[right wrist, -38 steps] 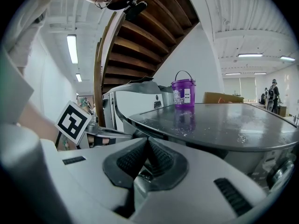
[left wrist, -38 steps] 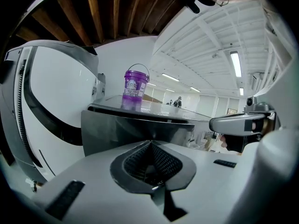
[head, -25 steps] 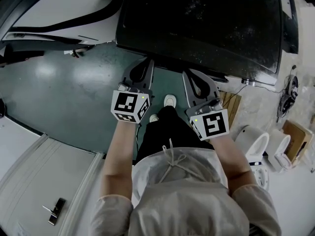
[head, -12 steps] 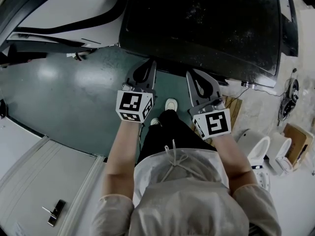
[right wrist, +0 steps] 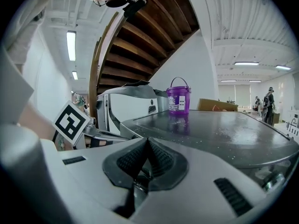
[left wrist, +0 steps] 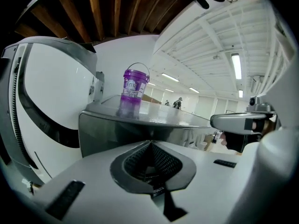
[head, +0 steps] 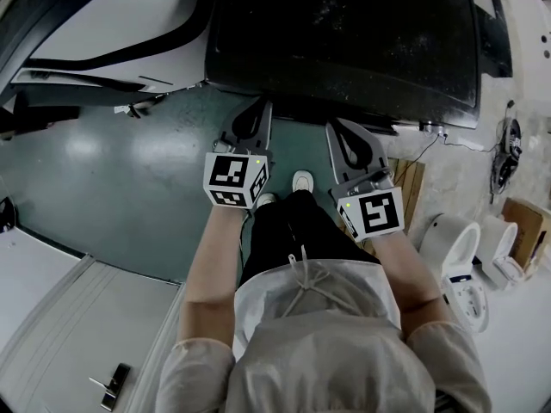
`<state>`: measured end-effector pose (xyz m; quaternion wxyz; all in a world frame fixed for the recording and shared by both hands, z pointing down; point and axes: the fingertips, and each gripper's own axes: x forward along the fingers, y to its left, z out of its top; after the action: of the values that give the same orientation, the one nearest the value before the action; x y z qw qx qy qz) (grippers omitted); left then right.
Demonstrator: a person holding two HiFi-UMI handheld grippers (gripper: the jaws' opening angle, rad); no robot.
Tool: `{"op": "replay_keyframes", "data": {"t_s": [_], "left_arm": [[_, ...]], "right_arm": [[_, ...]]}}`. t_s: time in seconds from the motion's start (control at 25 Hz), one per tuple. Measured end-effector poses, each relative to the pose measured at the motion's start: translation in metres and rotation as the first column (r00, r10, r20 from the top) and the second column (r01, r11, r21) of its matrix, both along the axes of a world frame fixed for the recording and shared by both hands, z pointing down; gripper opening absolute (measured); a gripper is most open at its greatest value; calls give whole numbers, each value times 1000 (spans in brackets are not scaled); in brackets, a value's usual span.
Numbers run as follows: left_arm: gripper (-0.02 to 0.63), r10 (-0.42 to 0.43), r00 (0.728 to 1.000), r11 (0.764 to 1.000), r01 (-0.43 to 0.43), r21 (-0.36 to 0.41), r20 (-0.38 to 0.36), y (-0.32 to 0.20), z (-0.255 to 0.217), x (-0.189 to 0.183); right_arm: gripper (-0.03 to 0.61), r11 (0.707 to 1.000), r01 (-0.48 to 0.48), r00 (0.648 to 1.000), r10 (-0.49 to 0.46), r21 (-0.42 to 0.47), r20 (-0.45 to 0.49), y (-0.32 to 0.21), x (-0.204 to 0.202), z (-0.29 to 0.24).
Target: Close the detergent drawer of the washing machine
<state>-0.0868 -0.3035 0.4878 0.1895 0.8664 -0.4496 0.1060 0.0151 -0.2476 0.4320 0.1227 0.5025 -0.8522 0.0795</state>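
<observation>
The washing machine's dark, speckled top (head: 344,33) fills the upper part of the head view; its front and the detergent drawer are hidden from here. My left gripper (head: 260,106) and right gripper (head: 332,127) are held side by side just short of the machine's near edge, above the floor. Both are shut, with nothing between the jaws. In the left gripper view, the left gripper (left wrist: 149,142) points at the machine's edge (left wrist: 140,120), with a purple bucket (left wrist: 134,85) standing on top. In the right gripper view, the right gripper (right wrist: 148,139) faces the same top (right wrist: 210,129) and bucket (right wrist: 178,95).
A white appliance with a black band (head: 112,24) stands to the machine's left. Green floor (head: 112,170) lies below the grippers. A wooden pallet (head: 409,183) and white toilets (head: 456,248) are at the right, a white panel (head: 77,317) at the lower left.
Both grippers stay in nearly the same place in front of the machine, jaws still shut. The head view has shifted slightly.
</observation>
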Motion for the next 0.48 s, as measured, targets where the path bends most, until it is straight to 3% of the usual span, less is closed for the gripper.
{"op": "replay_keyframes", "data": {"t_s": [0.2, 0.48], "left_arm": [[18, 81, 996, 996, -79, 44, -25, 24, -34, -3], [18, 165, 986, 973, -157, 167, -35, 64, -113, -20]], "right_arm": [[5, 998, -55, 998, 56, -4, 7, 21, -5, -13], [5, 994, -104, 995, 104, 29, 11, 48, -14, -45]]}}
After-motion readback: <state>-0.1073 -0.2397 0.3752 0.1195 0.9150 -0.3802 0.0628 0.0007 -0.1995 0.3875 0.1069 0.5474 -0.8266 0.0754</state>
